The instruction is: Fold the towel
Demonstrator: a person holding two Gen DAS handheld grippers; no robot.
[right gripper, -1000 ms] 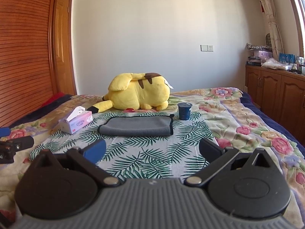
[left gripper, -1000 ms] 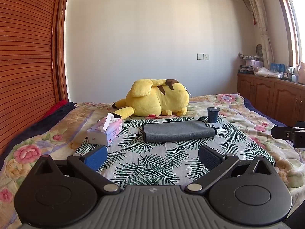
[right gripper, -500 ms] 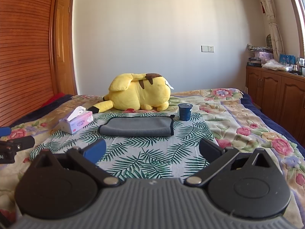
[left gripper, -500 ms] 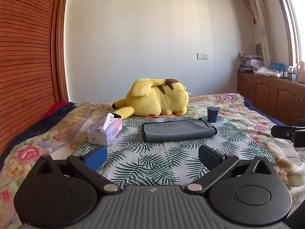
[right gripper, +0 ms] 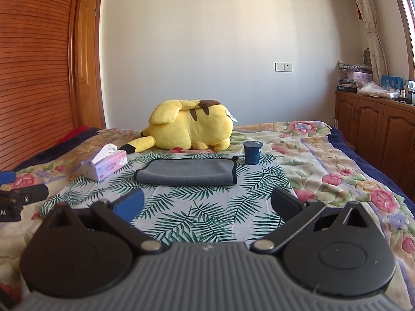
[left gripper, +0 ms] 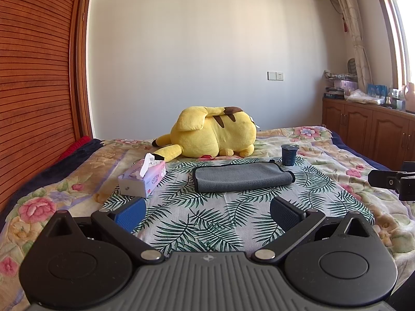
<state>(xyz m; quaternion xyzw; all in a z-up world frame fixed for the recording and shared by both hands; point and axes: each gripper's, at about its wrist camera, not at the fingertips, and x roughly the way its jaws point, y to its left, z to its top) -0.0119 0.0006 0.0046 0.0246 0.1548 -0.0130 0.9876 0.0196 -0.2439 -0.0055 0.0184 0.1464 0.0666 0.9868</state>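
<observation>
**Both grippers open, towel lies ahead on the bed**

From my station I see the left gripper (left gripper: 207,213) with its two fingers spread wide, and nothing is between them. The right gripper (right gripper: 207,203) is the same: fingers far apart, holding nothing. Both hover low over the leaf-print cloth (left gripper: 197,223) that covers the middle of the bed (left gripper: 46,197).

The grey towel (left gripper: 242,177) lies flat on this cloth, in front of both grippers and apart from them. It has a dark border, and in the right wrist view (right gripper: 186,172) its near edge looks rounded, like a fold.

A tissue box (left gripper: 142,181) stands to the left of the towel, near but not touching. A dark blue cup (left gripper: 288,154) stands upright just behind the towel's right far corner. A yellow plush toy (left gripper: 215,134) lies behind the towel, close to the wall side.

At the right border of the left wrist view I see a part of the other gripper.
</observation>
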